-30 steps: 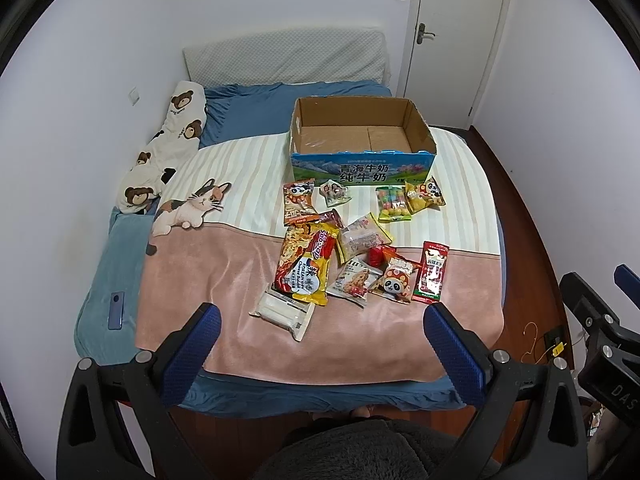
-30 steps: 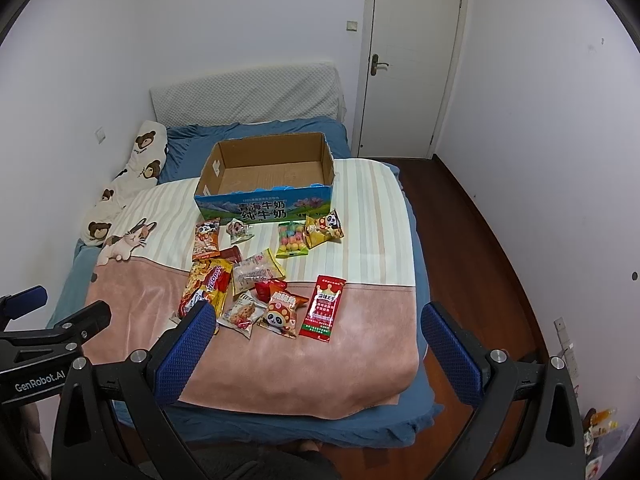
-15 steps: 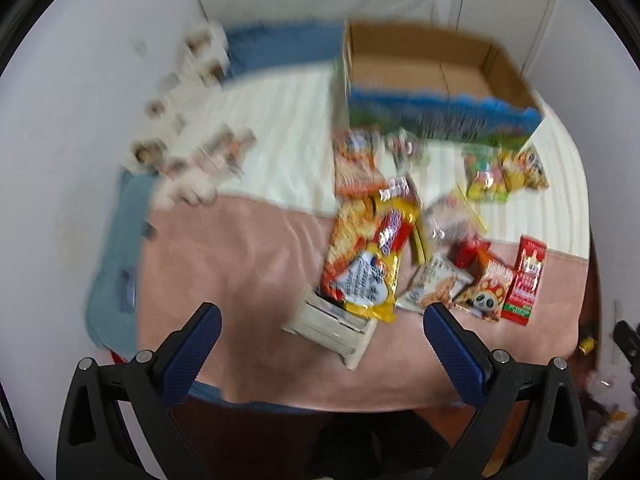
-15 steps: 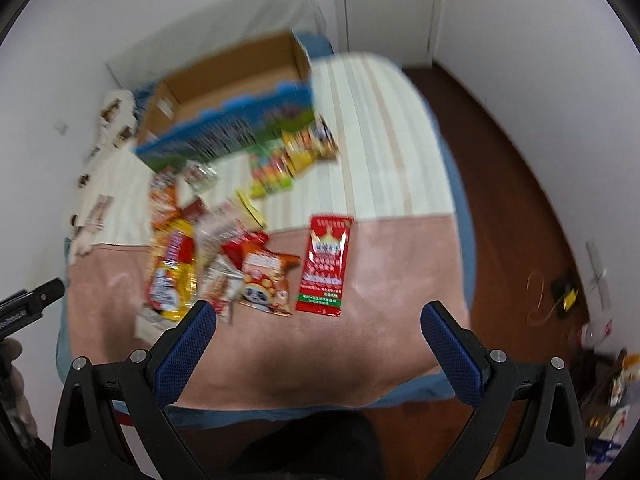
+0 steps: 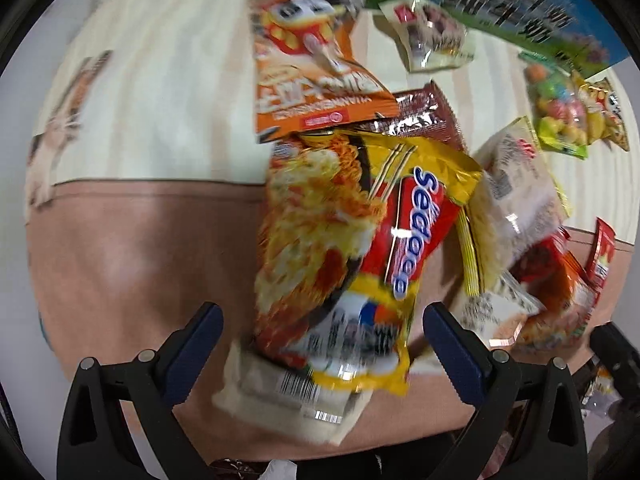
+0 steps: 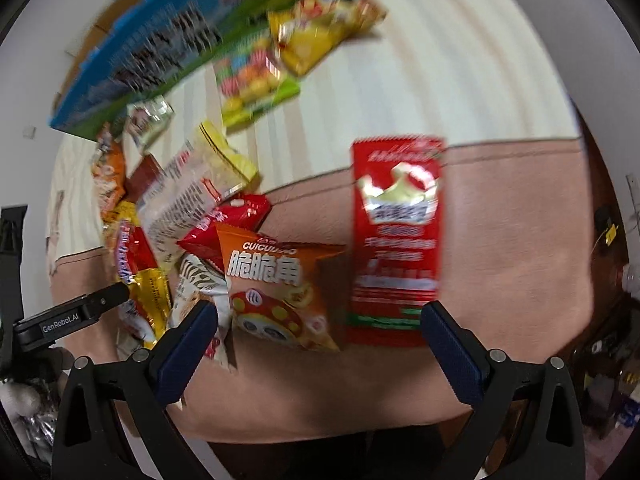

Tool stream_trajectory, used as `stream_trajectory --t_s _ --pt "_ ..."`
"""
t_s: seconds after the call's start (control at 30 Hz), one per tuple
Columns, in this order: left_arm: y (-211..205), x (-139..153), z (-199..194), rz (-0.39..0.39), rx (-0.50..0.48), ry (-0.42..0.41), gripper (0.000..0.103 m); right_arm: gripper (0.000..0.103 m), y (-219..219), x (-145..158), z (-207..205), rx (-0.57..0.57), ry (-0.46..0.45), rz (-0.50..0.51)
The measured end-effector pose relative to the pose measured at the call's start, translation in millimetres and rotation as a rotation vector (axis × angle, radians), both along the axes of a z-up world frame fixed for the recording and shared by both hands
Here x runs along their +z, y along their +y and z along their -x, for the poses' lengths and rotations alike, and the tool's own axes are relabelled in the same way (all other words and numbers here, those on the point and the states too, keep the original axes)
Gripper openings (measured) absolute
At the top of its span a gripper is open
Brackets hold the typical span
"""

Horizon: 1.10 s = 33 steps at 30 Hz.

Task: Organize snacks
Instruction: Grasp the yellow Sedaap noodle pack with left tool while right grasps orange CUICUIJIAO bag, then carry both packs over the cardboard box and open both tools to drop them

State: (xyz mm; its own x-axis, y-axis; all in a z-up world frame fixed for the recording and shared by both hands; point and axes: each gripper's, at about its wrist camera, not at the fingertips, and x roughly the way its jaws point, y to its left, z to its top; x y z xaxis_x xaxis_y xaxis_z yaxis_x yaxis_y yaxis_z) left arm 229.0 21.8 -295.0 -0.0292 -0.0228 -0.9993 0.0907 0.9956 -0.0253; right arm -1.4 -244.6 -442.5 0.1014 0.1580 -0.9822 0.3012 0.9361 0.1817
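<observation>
On the blanket [image 5: 132,264], cream-striped above and pink below, the snacks lie in a loose cluster in front of the box [image 6: 168,44], whose blue-and-green printed side is too blurred to read. Largest in the cluster is the noodle pack [image 5: 352,248], yellow and red, lettered "Sedaap", lying over a cream pack [image 5: 280,396] with a barcode. Behind the noodle pack, toward the box, lies an orange bag [image 5: 312,64]; its print is upside down and illegible. Right of the noodle pack lies a red sachet [image 6: 396,236] bearing a gold crown; its white text is unreadable. Between them sits a chip bag [image 6: 276,288], orange, marked "CUICUI" above three large white Chinese characters. The left gripper [image 5: 320,332] is spread wide, straddling the noodle pack's near end. The right gripper [image 6: 320,328] is likewise spread, empty, framing the chip bag and sachet; "GenRobot.AI" is printed on the left gripper's body.
</observation>
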Motion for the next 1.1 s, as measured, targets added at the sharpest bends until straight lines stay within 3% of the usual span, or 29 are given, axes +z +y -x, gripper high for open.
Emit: stream_trajectory --t_s 0.13,0.17,0.23,0.27,0.3,0.33,0.47,0.57,0.77,0.93,1.1 --pt "-8 -23 -10 0.017 -0.047 0.039 0.101 0.095 13 -33 -9 -0.033 0.055 -0.025" --pt "-9 -26 -10 0.02 -0.055 0.034 0.091 0.093 16 -38 -11 -0.04 0.063 -0.018" --pt "-7 -28 -8 0.02 -0.05 0.013 0.087 0.086 20 -42 -13 -0.055 0.057 -0.008" --pt "-5 -26 -6 0.028 -0.04 -0.005 0.086 0.081 23 -43 -14 -0.054 0.055 0.007" --pt "-2 -24 -2 0.035 -0.031 -0.022 0.086 0.064 27 -43 -15 -0.049 0.048 0.015" --pt "2 -20 3 0.04 -0.024 -0.038 0.086 0.056 31 -43 -15 -0.041 0.036 -0.005" --pt "13 -7 27 0.032 0.008 -0.089 0.085 0.049 45 -42 -15 -0.03 0.038 0.038" --pt "9 -19 30 0.028 0.017 -0.112 0.085 0.047 56 -37 -12 0.0 0.028 0.063" --pt "18 -3 41 0.074 0.065 -0.134 0.085 0.046 73 -2 -5 0.051 -0.028 0.044" --pt "24 7 55 0.117 0.121 -0.177 0.085 0.046 82 54 -18 0.131 -0.115 -0.017" --pt "21 10 54 0.198 0.151 -0.248 0.085 0.046 56 117 -60 0.218 -0.214 -0.073"
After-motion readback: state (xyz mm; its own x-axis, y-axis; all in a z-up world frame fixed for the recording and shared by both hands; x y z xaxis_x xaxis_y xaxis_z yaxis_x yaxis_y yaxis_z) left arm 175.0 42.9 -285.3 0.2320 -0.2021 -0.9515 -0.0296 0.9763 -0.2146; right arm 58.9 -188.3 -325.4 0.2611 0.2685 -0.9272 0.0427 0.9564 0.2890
